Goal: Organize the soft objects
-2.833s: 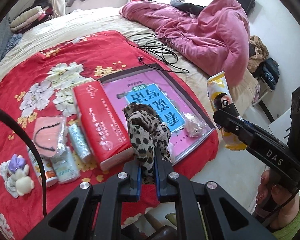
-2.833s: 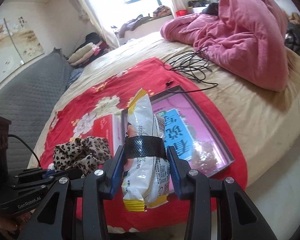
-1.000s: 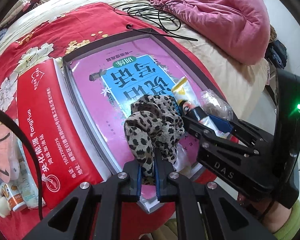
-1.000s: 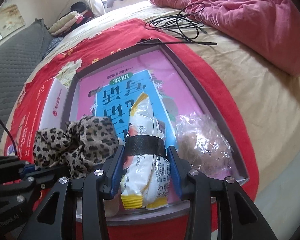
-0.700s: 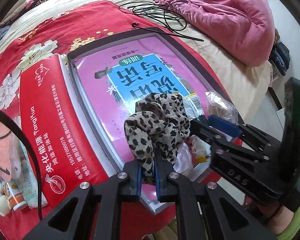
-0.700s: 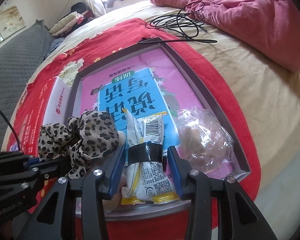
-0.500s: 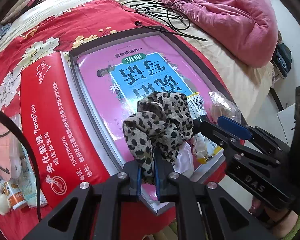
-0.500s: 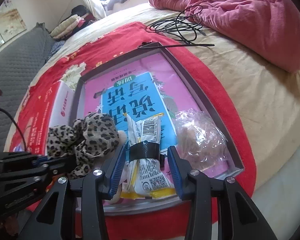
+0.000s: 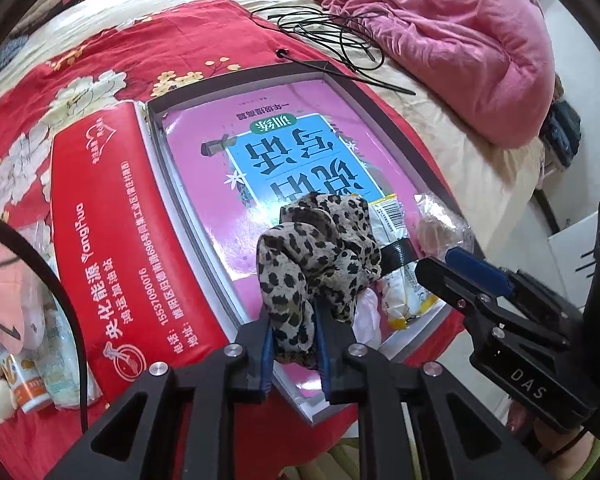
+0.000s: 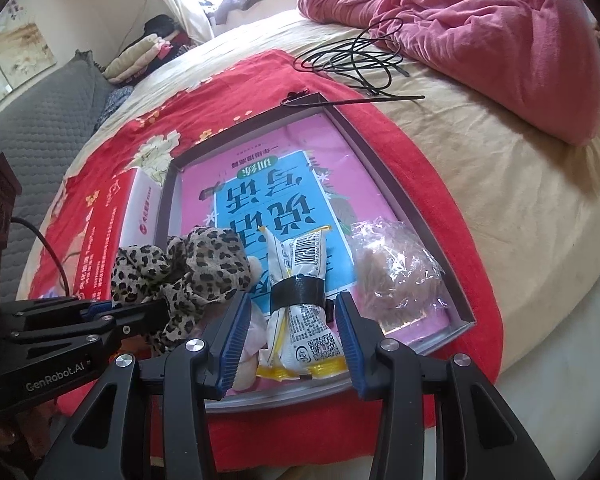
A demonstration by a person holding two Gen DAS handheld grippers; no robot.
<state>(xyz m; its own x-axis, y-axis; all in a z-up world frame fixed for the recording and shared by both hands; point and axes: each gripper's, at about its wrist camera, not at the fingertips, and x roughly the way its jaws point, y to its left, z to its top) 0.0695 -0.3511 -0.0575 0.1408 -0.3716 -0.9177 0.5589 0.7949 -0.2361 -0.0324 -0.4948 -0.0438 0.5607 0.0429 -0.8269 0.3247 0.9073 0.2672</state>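
A leopard-print scrunchie hangs over the near end of the grey tray. My left gripper still pinches its lower fold while its jaws are opening. A white and yellow snack packet with a black tape band lies flat in the tray. My right gripper is open, its pads standing apart on either side of the packet. A crinkled clear bag lies in the tray's near right corner. A pale soft item shows under the scrunchie.
A red tissue pack lies against the tray's left side, and small packets and a bottle sit further left. A black cable and a pink quilt lie beyond the tray. The bed edge drops off at right.
Both grippers came down over the tray. The snack packet went from upright in the right jaws to lying in the tray, let go. The left fingers have parted slightly around the scrunchie.
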